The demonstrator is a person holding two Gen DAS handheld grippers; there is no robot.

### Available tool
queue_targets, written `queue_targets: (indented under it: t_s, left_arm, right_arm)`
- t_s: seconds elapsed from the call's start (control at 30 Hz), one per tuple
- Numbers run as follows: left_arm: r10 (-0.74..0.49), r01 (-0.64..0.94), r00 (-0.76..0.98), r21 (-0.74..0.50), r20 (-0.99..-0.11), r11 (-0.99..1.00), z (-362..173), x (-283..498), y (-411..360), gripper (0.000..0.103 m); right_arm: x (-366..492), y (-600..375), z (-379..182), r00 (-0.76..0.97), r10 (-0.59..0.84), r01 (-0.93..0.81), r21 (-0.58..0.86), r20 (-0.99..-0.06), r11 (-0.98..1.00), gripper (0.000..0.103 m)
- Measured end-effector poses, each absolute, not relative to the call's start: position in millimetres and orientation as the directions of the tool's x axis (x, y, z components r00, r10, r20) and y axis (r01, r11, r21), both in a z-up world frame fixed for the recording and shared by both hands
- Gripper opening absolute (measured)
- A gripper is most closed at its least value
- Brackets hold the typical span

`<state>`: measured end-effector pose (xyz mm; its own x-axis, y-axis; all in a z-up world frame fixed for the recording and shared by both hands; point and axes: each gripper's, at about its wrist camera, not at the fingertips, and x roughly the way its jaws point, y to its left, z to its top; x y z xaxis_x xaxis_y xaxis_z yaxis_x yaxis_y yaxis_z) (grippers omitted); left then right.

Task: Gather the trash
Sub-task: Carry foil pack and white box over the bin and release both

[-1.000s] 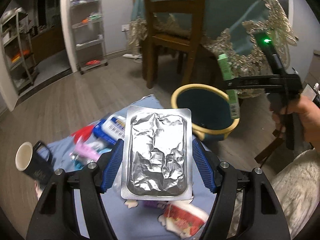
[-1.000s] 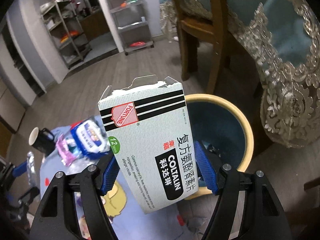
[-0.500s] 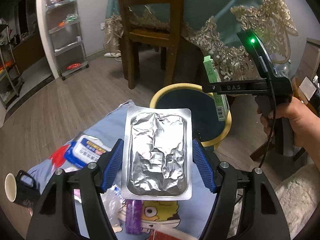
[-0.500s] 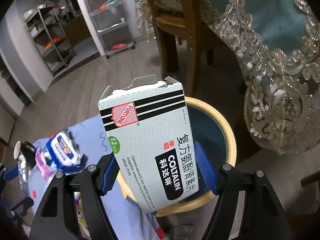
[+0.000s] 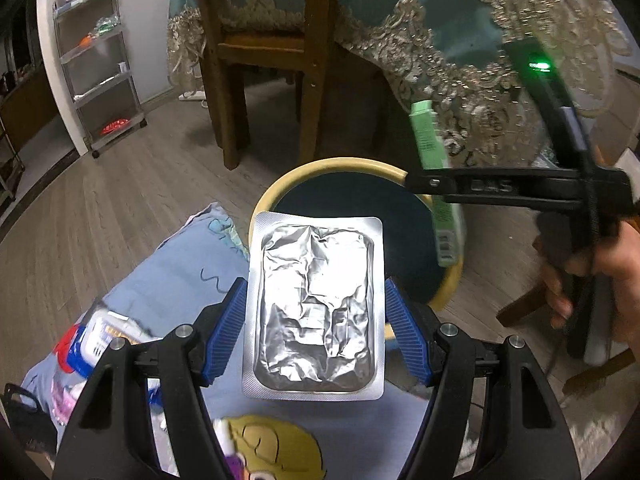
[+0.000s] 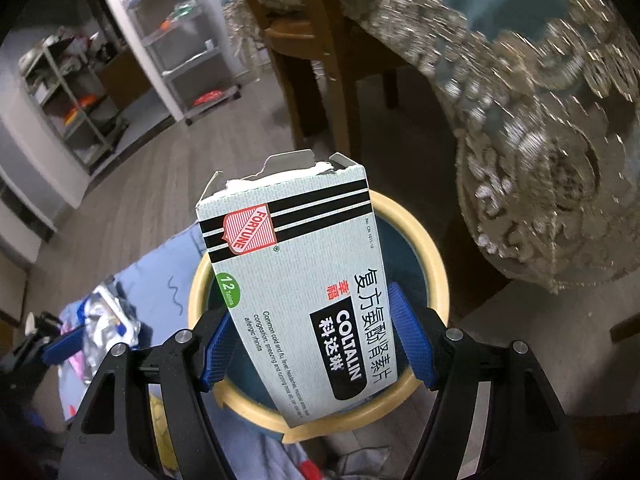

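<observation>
My left gripper is shut on a silver foil blister pack, held upright just short of the near rim of a round bin with a cream rim and dark teal inside. My right gripper is shut on an opened white medicine box printed COLTALIN, hanging over the same bin. In the left wrist view the right gripper reaches in from the right above the bin, and the box shows edge-on, pale green.
A blue cartoon-print cloth lies on the wooden floor with loose wrappers and a dark mug on it. Behind the bin stand a wooden chair and a table draped in lace-edged teal cloth. Wire shelves stand far left.
Both grippers have moved toward the bin with their loads: the foil pack now overlaps the bin's near rim, and the box sits further over its opening. The grips have not changed.
</observation>
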<state>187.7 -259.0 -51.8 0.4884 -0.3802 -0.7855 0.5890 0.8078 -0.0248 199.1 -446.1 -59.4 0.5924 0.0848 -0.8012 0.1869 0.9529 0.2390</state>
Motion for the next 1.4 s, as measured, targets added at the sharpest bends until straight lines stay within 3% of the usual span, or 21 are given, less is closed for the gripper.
queue_targets:
  t_s: [0.53, 0.73, 0.8, 0.87, 1.4]
  left_arm:
    - [-0.362, 0.607, 0.483, 0.007, -0.798, 0.795, -86, 218, -296, 0.068]
    - [-0.360, 0.616, 0.508, 0.038, -0.783, 0.787, -84, 220, -303, 0.068]
    - [-0.374, 0.614, 0.504, 0.019, -0.778, 0.789, -83, 222, -304, 0.072]
    - [-0.377, 0.604, 0.516, 0.015, -0.769, 0.797, -80, 221, -303, 0.088]
    - [-0.366, 0.560, 0.567, 0.018, -0.738, 0.829, -42, 195, -258, 0.089]
  right_arm:
    - [194, -470, -48, 0.662, 0.100, 0.243, 0.339, -0.742, 0.909, 0.072]
    - [185, -477, -33, 0.738, 0.100, 0.235, 0.393, -0.667, 0.889, 0.073]
    - [185, -477, -33, 0.743, 0.110, 0.234, 0.410, -0.660, 0.882, 0.082]
    - [186, -479, -35, 0.740, 0.128, 0.229, 0.426, -0.661, 0.875, 0.088]
    - [185, -464, -20, 0.731, 0.109, 0.203, 0.368, -0.673, 0.908, 0.093]
